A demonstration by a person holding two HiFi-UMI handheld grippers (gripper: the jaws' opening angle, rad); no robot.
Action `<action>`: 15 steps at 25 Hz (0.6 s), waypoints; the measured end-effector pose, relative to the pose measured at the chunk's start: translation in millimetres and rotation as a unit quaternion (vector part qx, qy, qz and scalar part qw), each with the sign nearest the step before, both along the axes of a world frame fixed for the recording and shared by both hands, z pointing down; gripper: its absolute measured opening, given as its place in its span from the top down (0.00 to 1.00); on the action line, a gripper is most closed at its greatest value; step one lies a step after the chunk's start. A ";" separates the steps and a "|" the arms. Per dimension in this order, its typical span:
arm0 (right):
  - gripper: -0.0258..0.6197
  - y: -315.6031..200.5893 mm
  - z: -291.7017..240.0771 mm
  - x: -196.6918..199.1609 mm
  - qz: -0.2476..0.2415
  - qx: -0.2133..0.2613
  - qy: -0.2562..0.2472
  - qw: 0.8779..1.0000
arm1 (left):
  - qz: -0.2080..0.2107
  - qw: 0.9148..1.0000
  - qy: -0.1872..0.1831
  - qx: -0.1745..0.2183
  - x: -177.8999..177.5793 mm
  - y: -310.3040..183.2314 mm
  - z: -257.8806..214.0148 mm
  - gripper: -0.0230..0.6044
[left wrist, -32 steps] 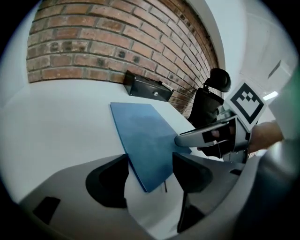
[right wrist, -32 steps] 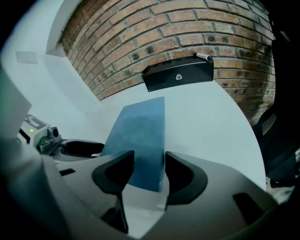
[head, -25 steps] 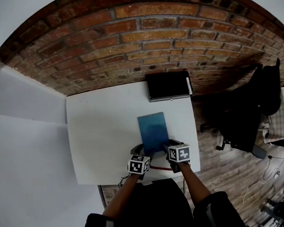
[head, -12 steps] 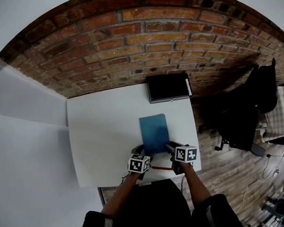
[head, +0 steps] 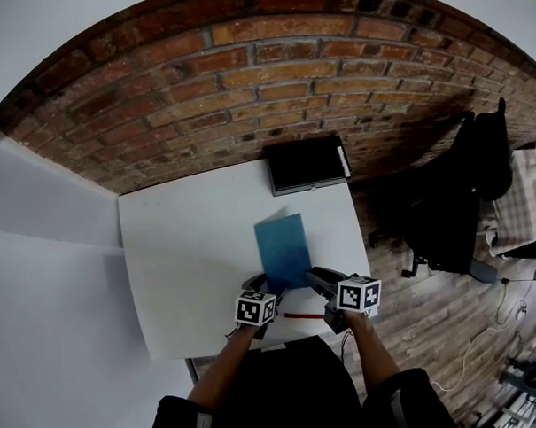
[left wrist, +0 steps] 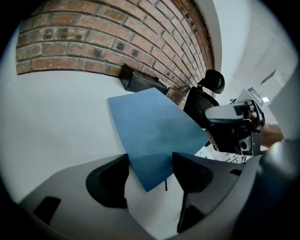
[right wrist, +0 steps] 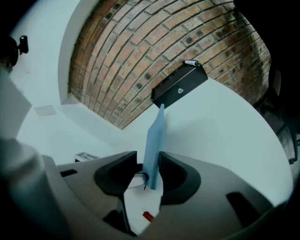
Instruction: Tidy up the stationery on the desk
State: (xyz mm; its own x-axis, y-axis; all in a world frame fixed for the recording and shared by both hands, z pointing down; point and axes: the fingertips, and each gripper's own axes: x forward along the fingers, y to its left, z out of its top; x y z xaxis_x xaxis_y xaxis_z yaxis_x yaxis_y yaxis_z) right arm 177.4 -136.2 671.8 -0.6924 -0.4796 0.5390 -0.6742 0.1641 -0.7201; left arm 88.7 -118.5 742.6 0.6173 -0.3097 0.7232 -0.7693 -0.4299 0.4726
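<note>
Right gripper jaws, just closing, pinch the near edge of the blue folder, tilted up off the surface in front of the black case; left gripper jaws, wide around its corner, should clamp before carrying.

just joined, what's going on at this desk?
A person is tidying a white desk with a handheld gripper in each hand. The right gripper grips the near edge of a blue sheet. Its jaws have just been closing on the sheet, and that end looks lifted off the desk. The left gripper is open, with the sheet's corner between its jaws. A red pen lies by the near edge, and a black case sits against the brick wall.
</note>
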 end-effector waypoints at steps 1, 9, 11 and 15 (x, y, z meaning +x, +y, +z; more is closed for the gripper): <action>0.71 0.5 -4.2 -1.9 -0.004 0.005 -0.003 1.000 | 0.001 1.000 0.002 -0.002 0.3 -0.1 -0.2 0.51; 0.77 2.3 -28.1 -22.3 -0.021 0.037 -0.018 0.999 | 0.037 0.998 -0.012 0.044 -7.7 -3.4 -14.8 0.50; 0.77 3.3 -33.3 -29.8 -0.028 0.042 -0.024 0.998 | 0.028 0.998 -0.003 0.060 -13.9 -8.6 -24.4 0.51; 0.77 7.7 -39.4 -47.3 -0.046 0.048 -0.028 0.997 | -0.002 0.996 0.050 0.076 -23.5 -23.7 -49.6 0.51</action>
